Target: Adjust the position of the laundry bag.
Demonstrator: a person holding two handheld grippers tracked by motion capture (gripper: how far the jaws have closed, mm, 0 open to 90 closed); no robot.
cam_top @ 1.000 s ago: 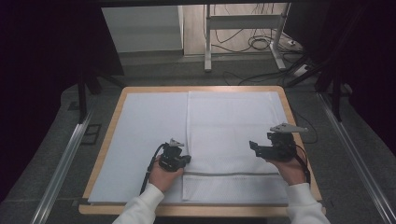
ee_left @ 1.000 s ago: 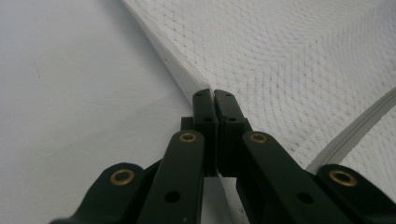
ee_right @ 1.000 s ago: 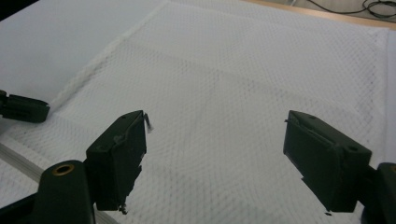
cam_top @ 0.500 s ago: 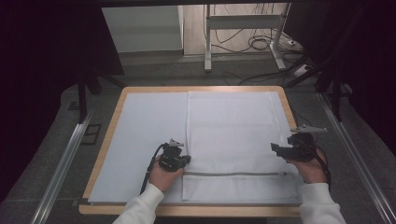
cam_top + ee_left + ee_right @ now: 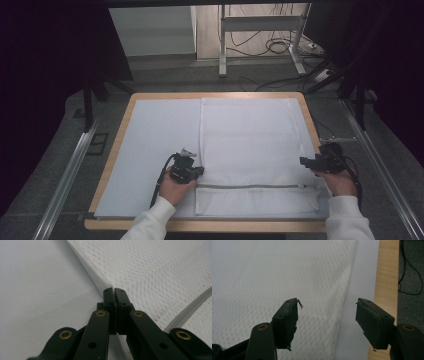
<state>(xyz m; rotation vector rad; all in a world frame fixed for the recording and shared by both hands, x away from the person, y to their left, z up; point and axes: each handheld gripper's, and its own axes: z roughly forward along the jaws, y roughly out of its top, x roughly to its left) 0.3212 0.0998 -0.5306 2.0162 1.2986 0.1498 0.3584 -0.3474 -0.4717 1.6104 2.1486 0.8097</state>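
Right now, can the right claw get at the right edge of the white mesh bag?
Probably yes. The right claw hangs open right over the right edge of the mesh bag, its jaws having just been closing, with nothing between them. The left claw pins the opposite edge.

Table (image 5: 127, 112) in centre of high view, sheet (image 5: 155, 135) spread over most of its top. Mesh bag (image 5: 250, 145) flat on sheet, on right half, reaching from far edge nearly to near edge. Zipper (image 5: 250, 186) across bag near its near end, running left to right. Left claw (image 5: 200, 171) at bag's left edge, just above zipper's left end, jaws together on bag's edge. Right claw (image 5: 303, 161) at bag's right edge, above zipper's right end, jaws apart over that edge, just been closing, nothing pinched. Cables (image 5: 270, 47) on floor behind table, desk frame (image 5: 260, 35) there too. Rail (image 5: 70, 175) along floor left of table.
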